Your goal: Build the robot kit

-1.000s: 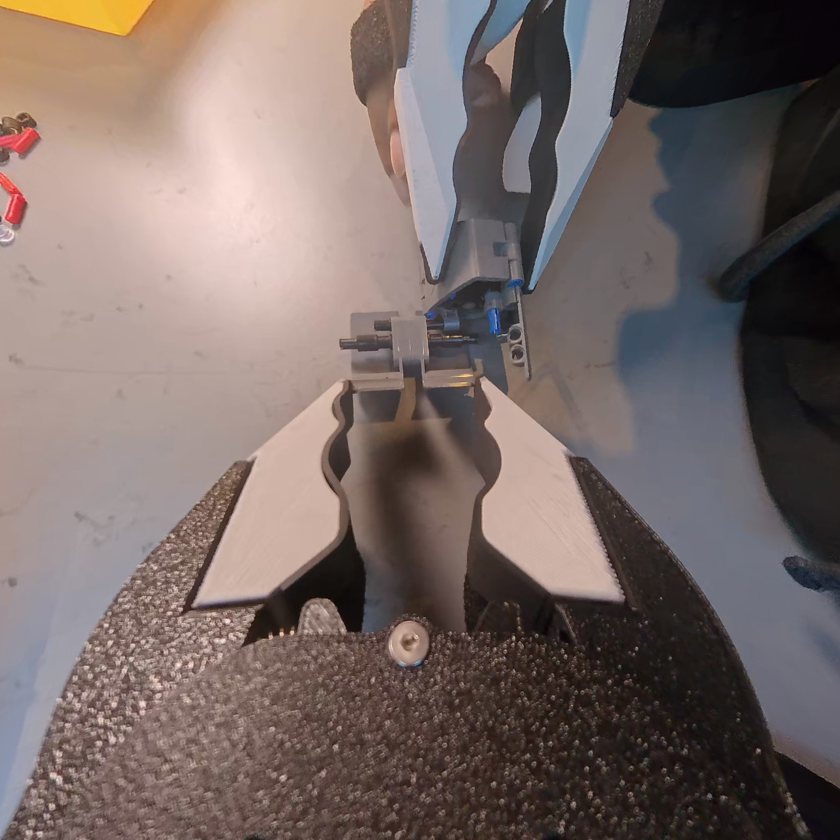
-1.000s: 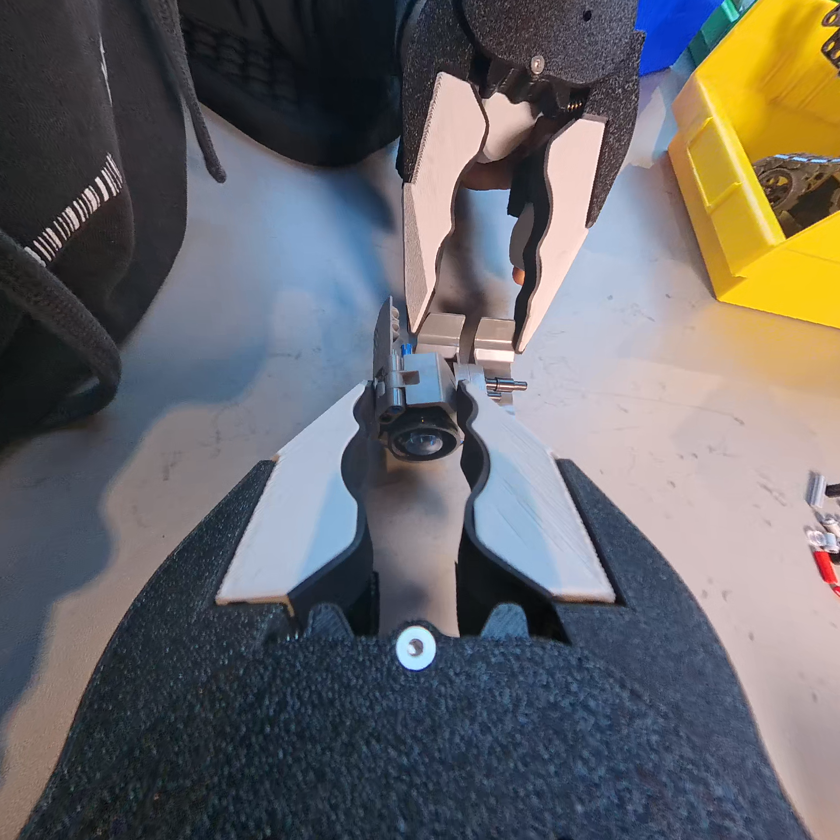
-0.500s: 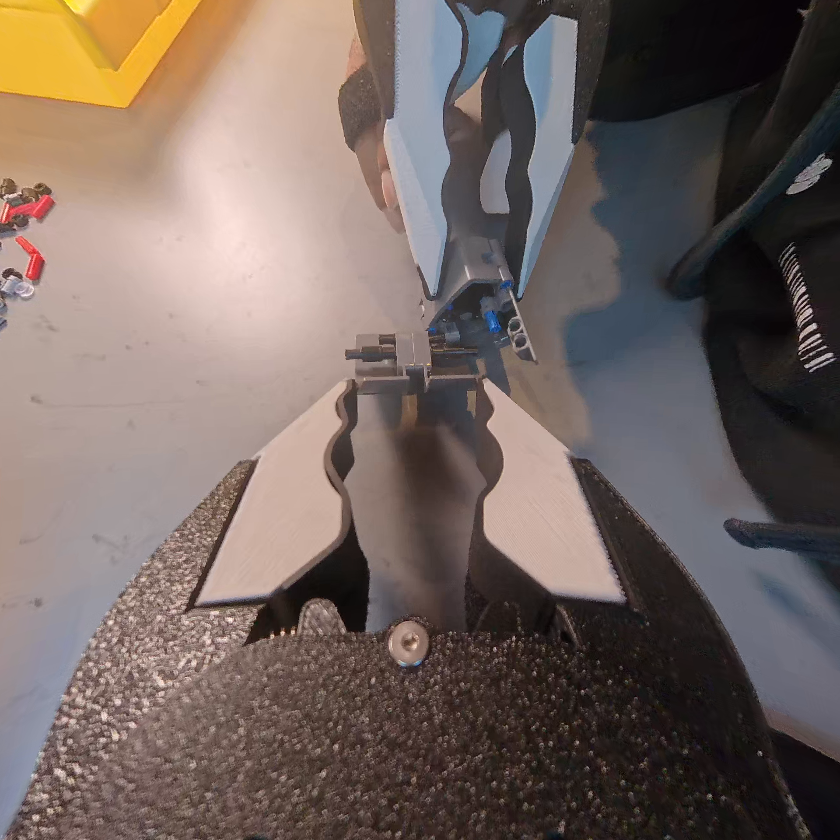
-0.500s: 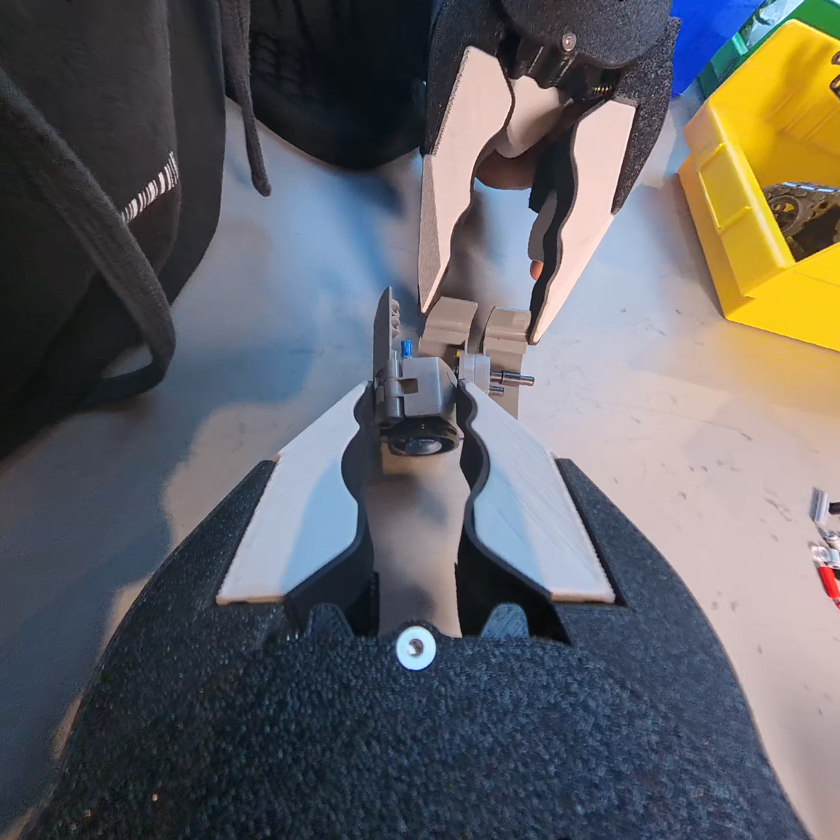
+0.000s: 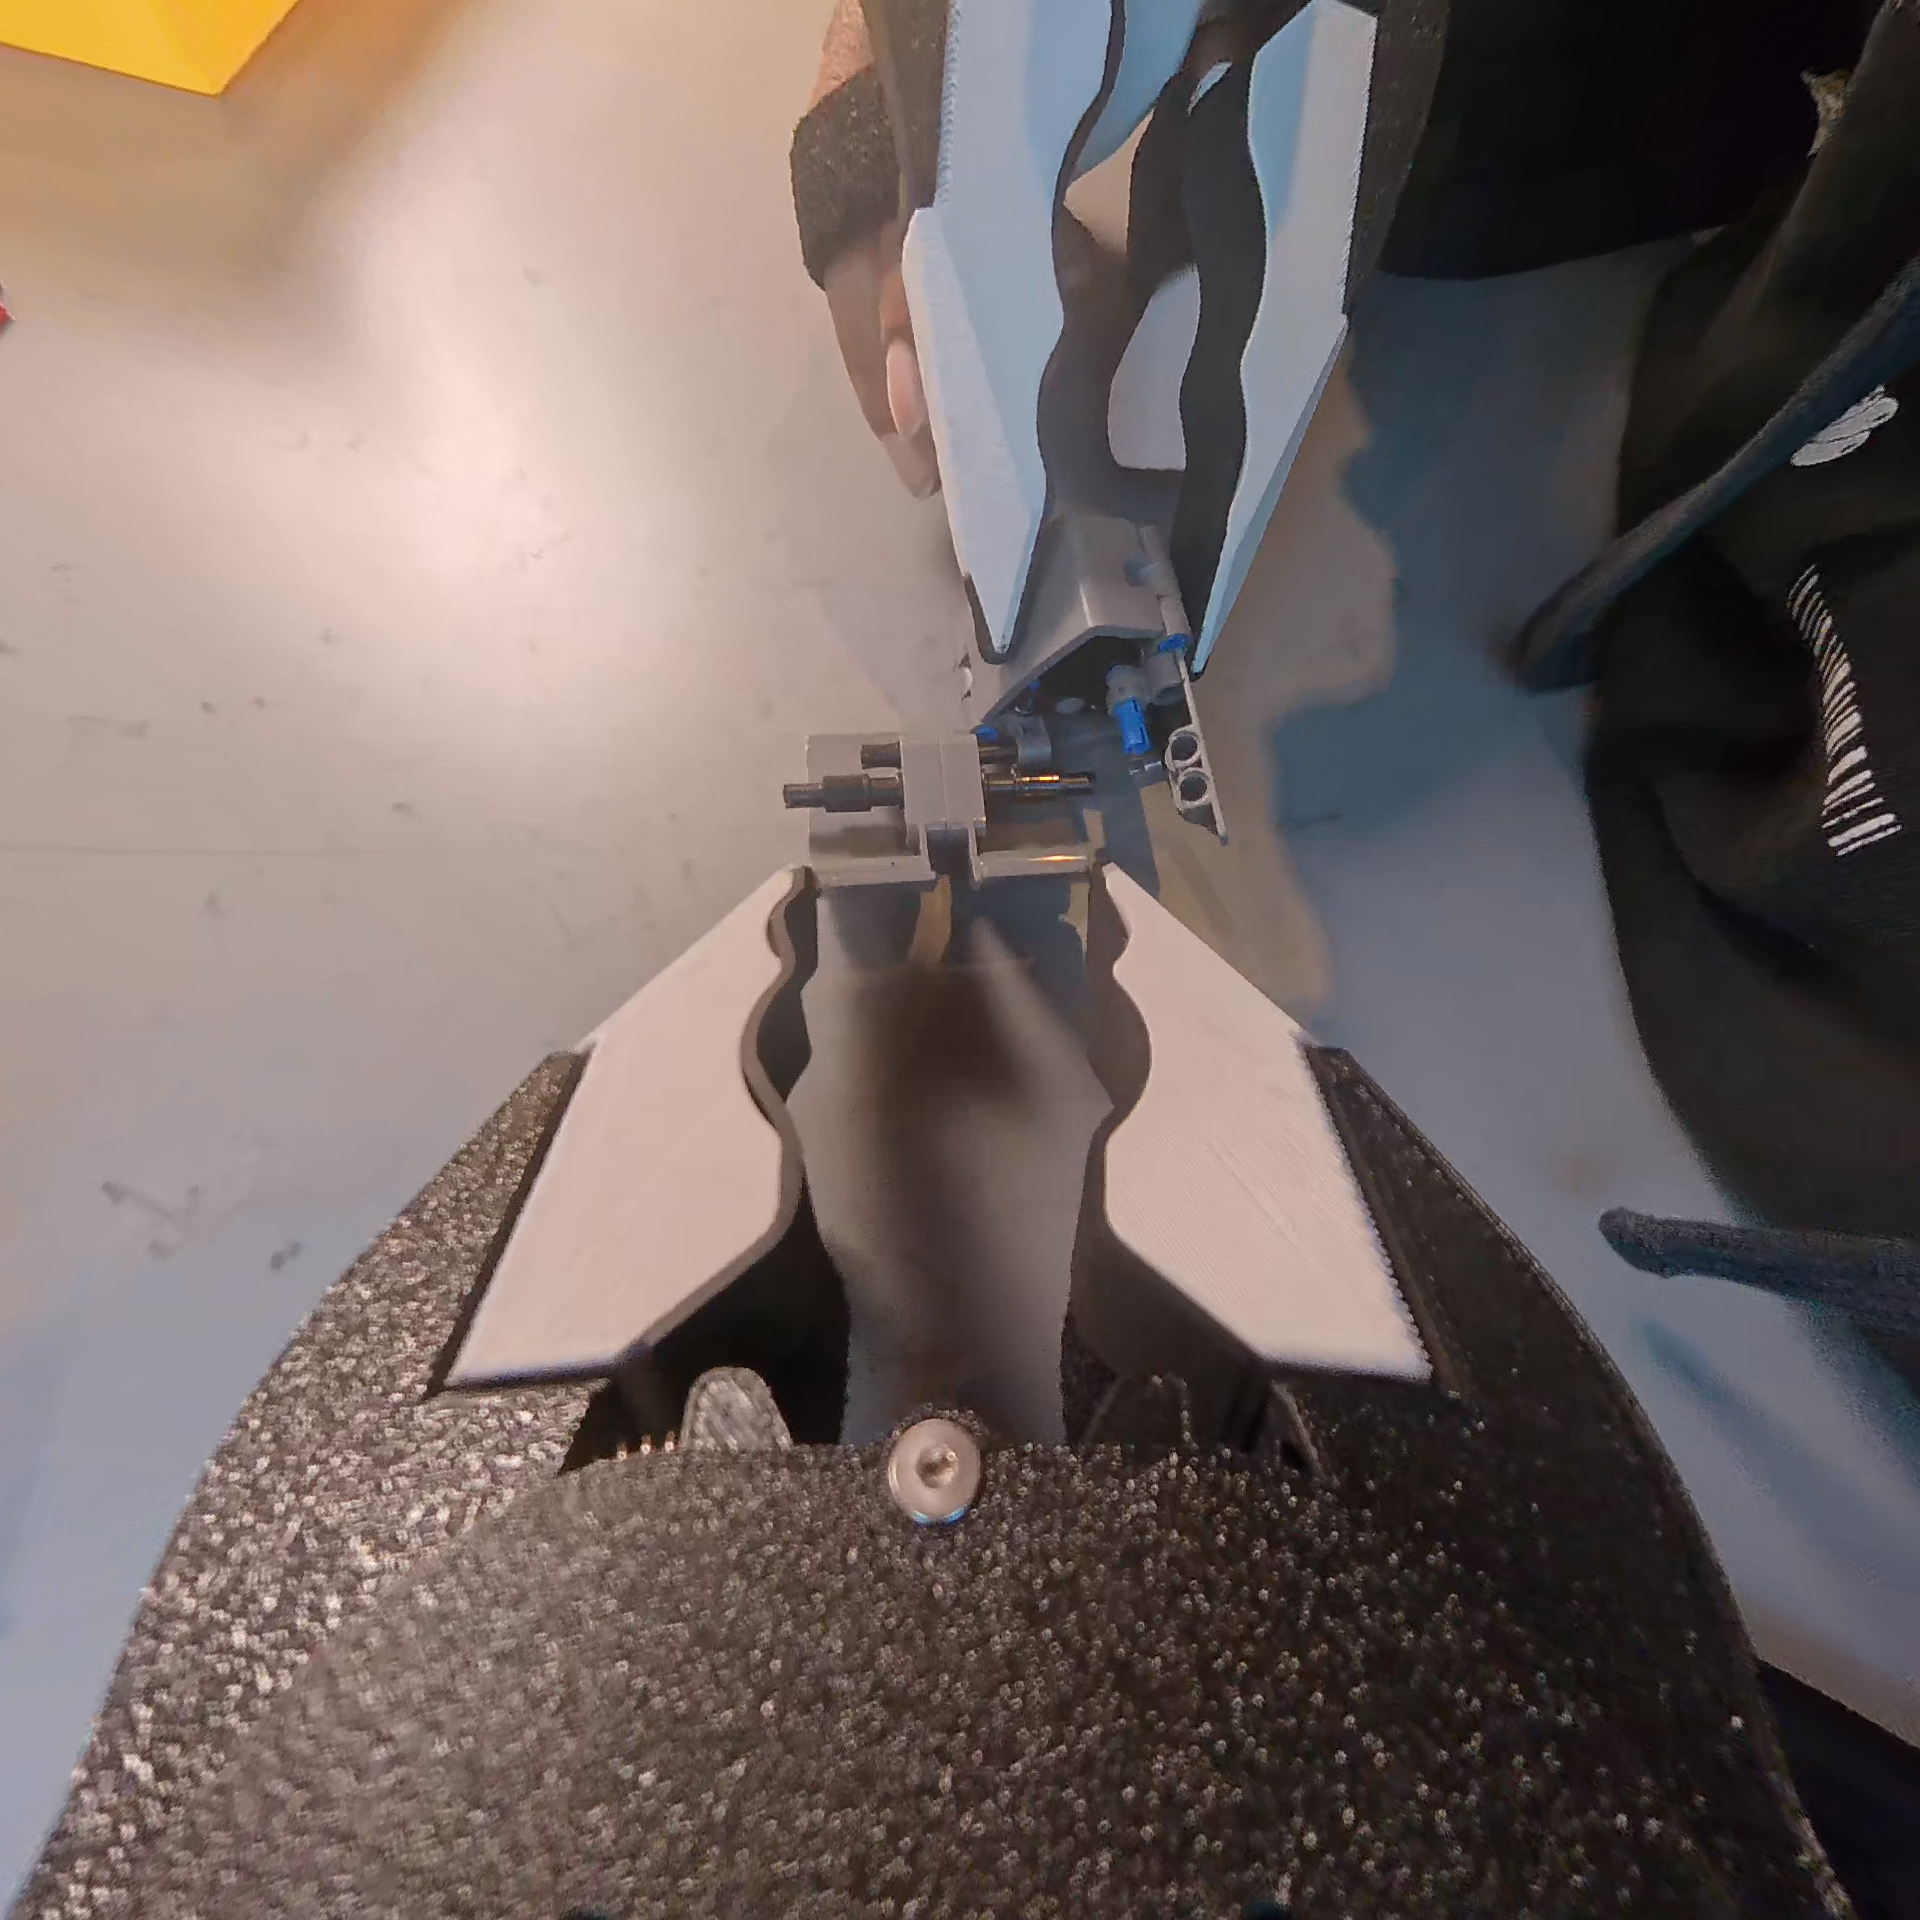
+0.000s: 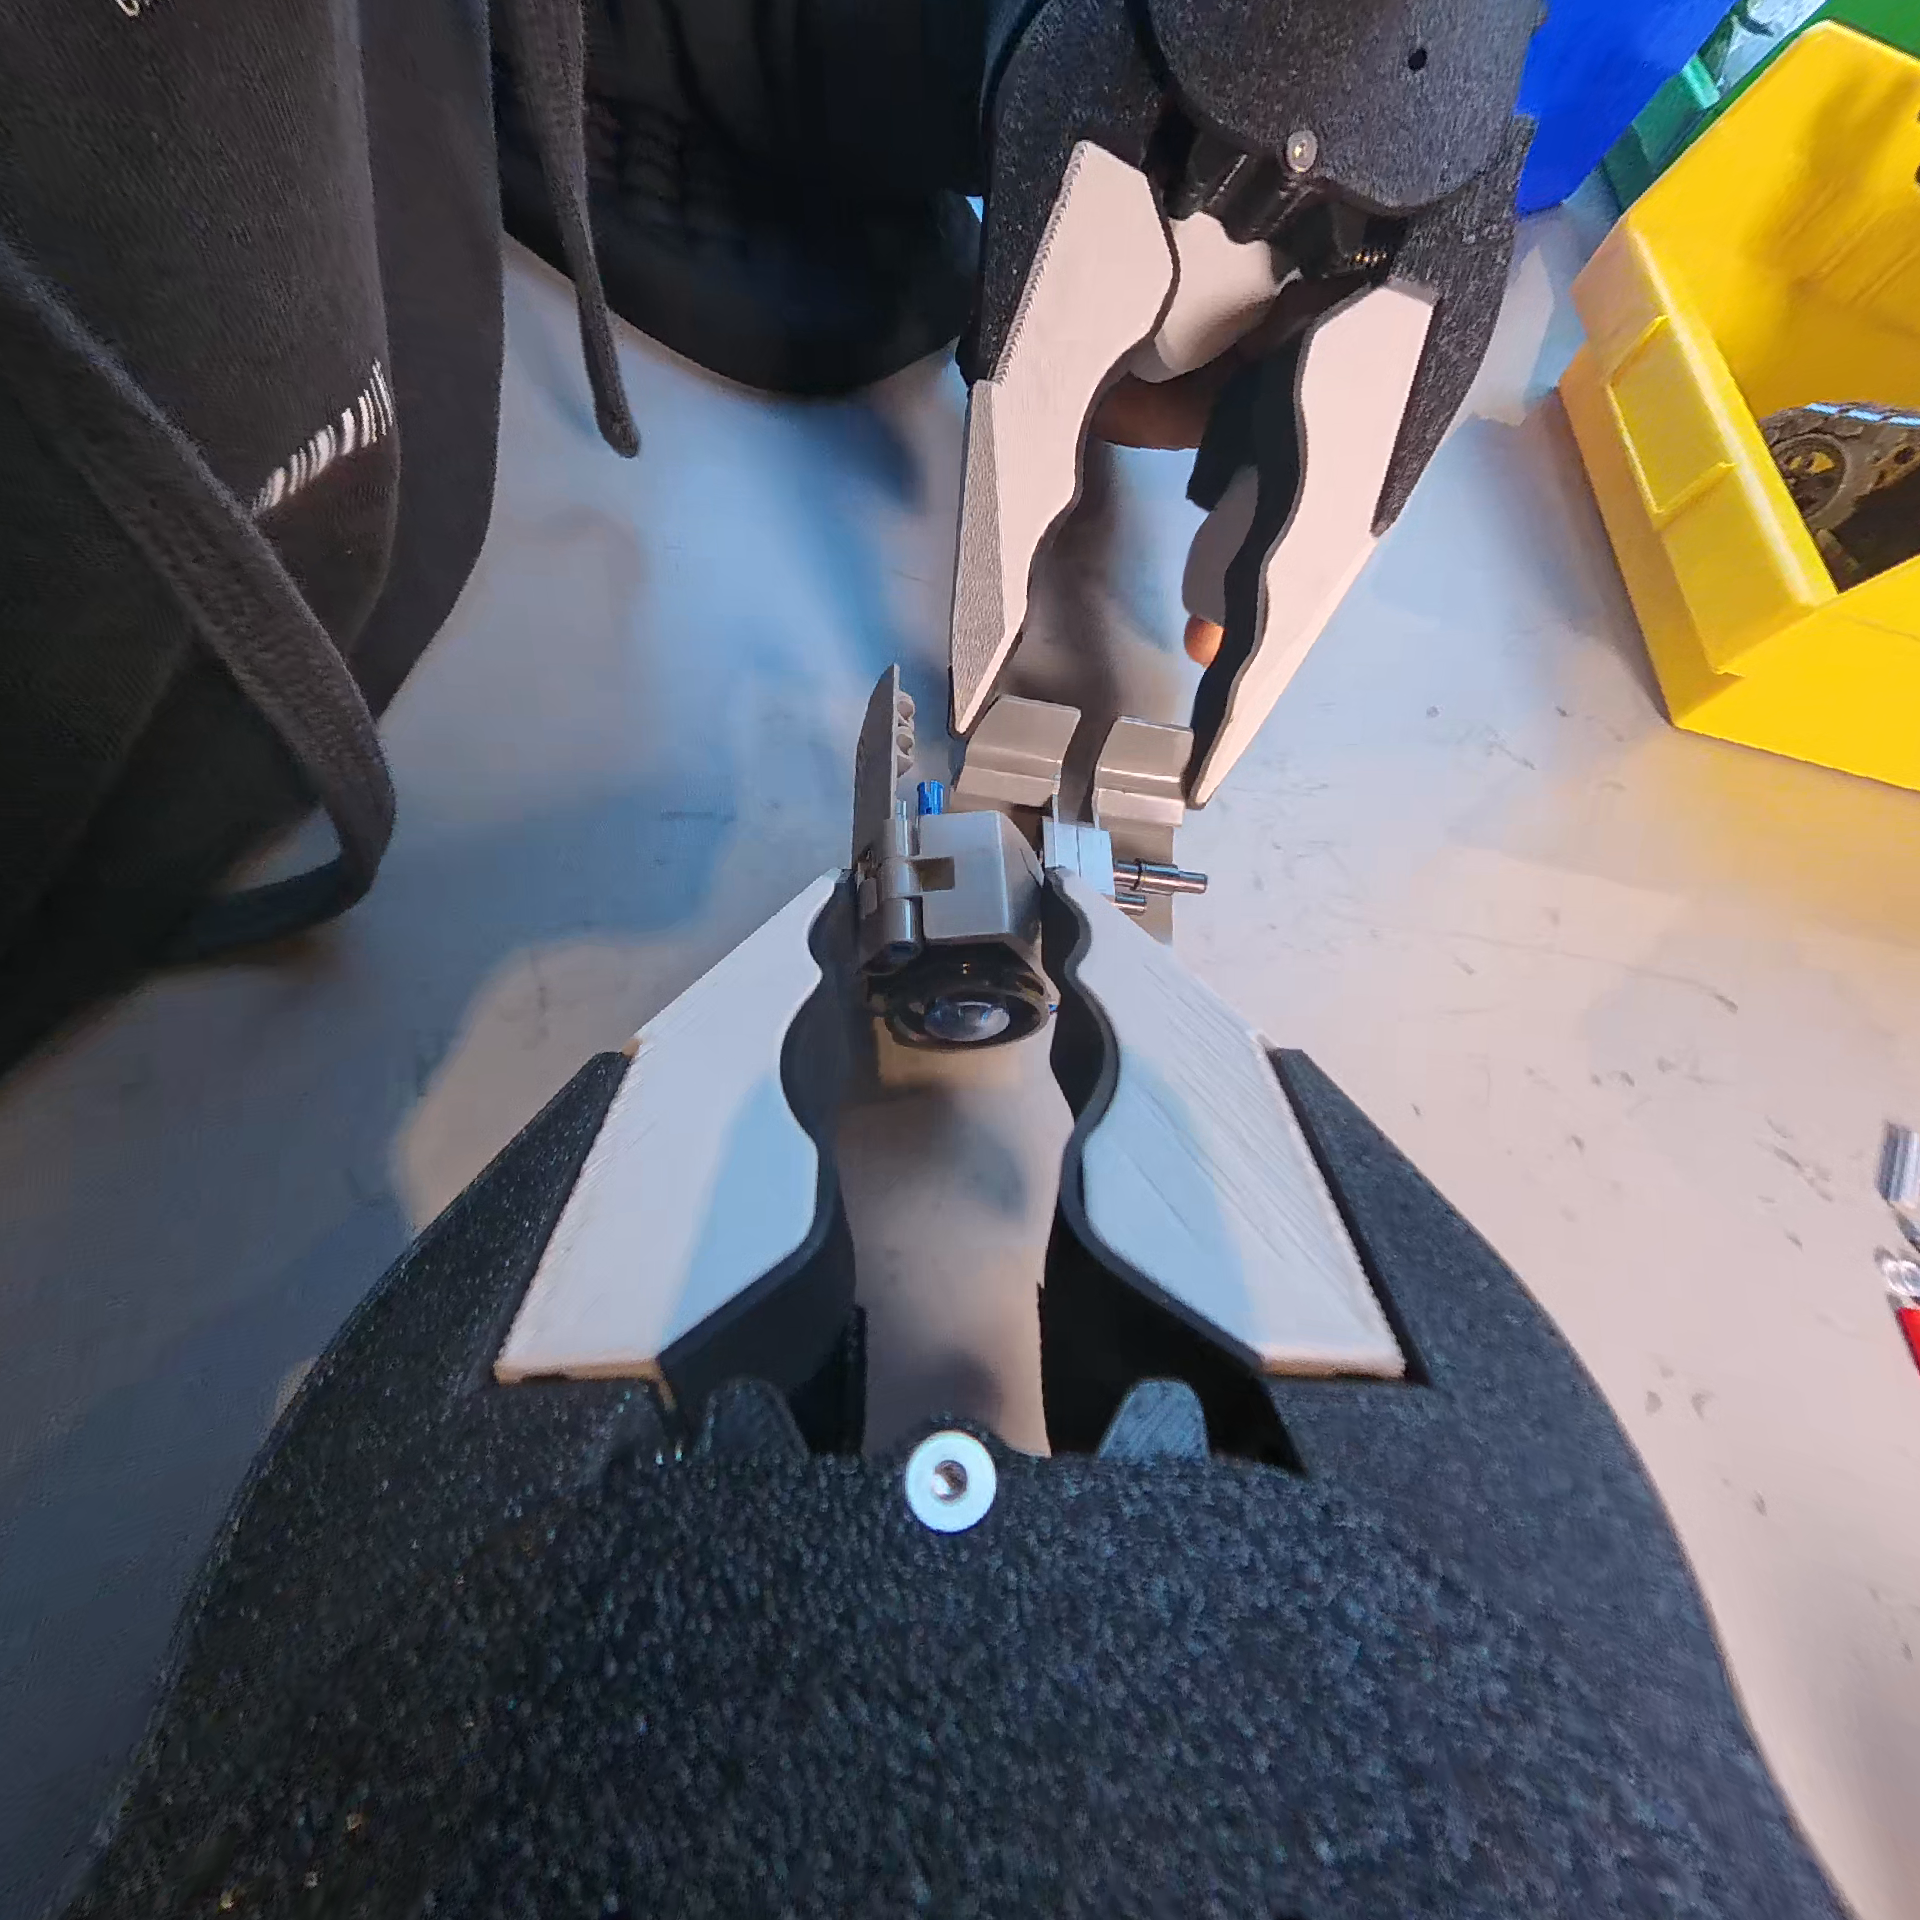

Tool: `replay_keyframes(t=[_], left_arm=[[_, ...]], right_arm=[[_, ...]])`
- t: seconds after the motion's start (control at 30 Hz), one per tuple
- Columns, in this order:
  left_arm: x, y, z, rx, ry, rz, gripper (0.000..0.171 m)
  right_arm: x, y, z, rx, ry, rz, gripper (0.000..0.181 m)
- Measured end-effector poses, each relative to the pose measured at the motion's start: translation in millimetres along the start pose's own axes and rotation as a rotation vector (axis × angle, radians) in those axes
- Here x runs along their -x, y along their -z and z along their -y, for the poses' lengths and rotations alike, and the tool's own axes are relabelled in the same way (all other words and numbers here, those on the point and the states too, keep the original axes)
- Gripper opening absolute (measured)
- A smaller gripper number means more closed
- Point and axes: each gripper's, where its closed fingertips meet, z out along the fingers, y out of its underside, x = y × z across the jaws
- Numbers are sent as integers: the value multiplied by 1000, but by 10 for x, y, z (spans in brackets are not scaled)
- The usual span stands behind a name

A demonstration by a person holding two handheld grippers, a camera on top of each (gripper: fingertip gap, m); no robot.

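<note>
A small grey building-toy assembly is held between both grippers above a pale table (image 5: 364, 623). My left gripper (image 5: 951, 883) is shut on its grey bracket end (image 5: 940, 779), which carries a black axle (image 5: 831, 792). My right gripper (image 6: 940, 894) is shut on the grey block (image 6: 966, 883) with a round dark lens-like face. The two meet tip to tip. The left gripper shows at the top of the right wrist view (image 6: 1081, 753), and the right gripper at the top of the left wrist view (image 5: 1091, 660). Blue pins (image 5: 1127, 722) and a holed grey beam (image 6: 883, 748) join the parts.
A yellow bin (image 6: 1714, 499) with dark gear parts stands at the right, with a blue bin (image 6: 1600, 94) behind it. Small red and grey parts (image 6: 1896, 1340) lie at the right edge. A person's black garment (image 6: 208, 416) with a drawstring hangs close on the left.
Both grippers keep their hold. The joined pair has shifted a little over the table, so the small red parts have left the left wrist view.
</note>
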Motion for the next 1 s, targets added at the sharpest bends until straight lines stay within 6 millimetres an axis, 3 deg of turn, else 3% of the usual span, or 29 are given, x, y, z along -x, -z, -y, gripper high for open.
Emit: replay_keyframes(t=[0.2, 0.87, 1.0], left_arm=[[-10, -12, -33, -4, 48, -36, 52], [50, -22, -26, 27, -19, 19, 50], [61, -15, -5, 14, 27, -6, 51]], right_arm=[[-12, -8, 21, -13, -19, 14, 34], [-113, 5, 26, -22, -162, 5, 33], [-128, 48, 11, -36, -286, 61, 34]])
